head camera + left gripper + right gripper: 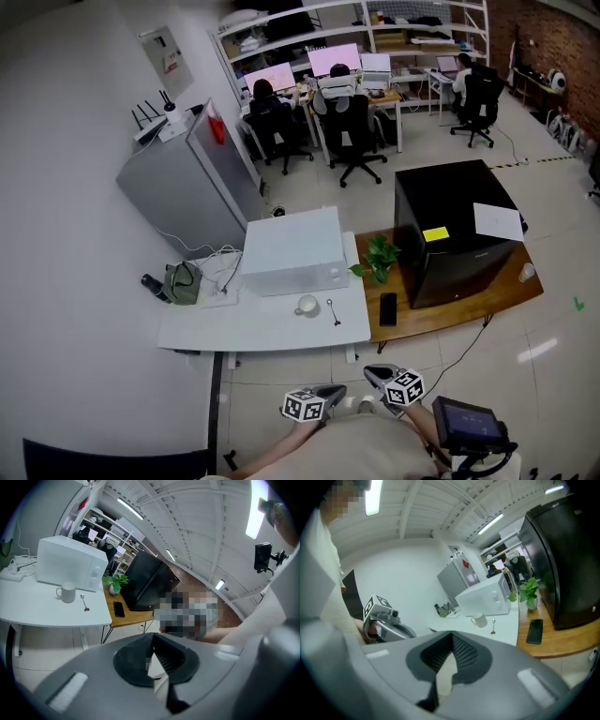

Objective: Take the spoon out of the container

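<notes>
Left gripper (325, 393), smooth grey moulded shell, dark ribbed fingers (172, 654), white cube (305, 405) printed with black square markers, right gripper (379, 376) of matching build, person's pale beige top (375, 452)

A white microwave (292, 251) sits at the back of a white counter (253, 330). Left of the microwave lie a green bag (183, 281) and a tangle of white cables (221, 270). Just right of it, a potted plant (377, 258) stands on a wooden counter (469, 305), and a black phone (388, 307) lies flat in front of the plant. Further right stands a black cabinet (450, 206) with a yellow note (435, 233) and a white sheet (498, 221) on top. Behind the microwave to the left is a grey fridge (187, 187). Well behind it, 3 people (348, 108) sit at desks with 2 pink-lit monitors (335, 58).
</notes>
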### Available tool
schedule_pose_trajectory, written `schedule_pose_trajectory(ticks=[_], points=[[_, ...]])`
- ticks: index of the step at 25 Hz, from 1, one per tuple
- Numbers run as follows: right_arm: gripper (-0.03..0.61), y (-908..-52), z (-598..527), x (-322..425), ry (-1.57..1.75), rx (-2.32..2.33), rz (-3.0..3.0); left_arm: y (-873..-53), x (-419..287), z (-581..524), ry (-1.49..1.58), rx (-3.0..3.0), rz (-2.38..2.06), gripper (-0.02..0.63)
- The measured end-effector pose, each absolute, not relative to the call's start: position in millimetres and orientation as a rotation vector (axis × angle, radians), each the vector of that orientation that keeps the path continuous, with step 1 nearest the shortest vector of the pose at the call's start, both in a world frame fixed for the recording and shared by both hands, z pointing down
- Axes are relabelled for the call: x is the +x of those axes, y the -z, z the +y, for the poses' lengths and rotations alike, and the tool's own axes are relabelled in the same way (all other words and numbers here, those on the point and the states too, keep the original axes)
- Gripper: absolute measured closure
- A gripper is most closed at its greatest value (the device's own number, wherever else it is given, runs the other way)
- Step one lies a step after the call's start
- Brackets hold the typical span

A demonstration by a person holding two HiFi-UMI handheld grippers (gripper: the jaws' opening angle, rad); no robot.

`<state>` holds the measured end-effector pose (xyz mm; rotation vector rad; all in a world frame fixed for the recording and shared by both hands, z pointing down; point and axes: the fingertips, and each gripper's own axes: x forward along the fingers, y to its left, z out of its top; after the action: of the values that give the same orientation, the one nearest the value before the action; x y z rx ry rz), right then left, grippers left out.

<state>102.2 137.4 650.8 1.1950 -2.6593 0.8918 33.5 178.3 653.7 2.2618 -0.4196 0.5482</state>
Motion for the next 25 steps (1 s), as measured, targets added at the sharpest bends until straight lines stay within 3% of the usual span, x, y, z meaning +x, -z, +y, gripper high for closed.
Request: schedule_pose_trajectory(ticks=[14, 25], points=[[0.577, -641, 125, 169, -0.928, 1.528, -2.571, -654, 46, 139, -0.583, 2.272, -0.525, 0.614], [0.577, -657, 116, 189, -0.725, 1.612, -2.413, -659, 39, 127, -0.506, 2.221, -0.582, 0.614]])
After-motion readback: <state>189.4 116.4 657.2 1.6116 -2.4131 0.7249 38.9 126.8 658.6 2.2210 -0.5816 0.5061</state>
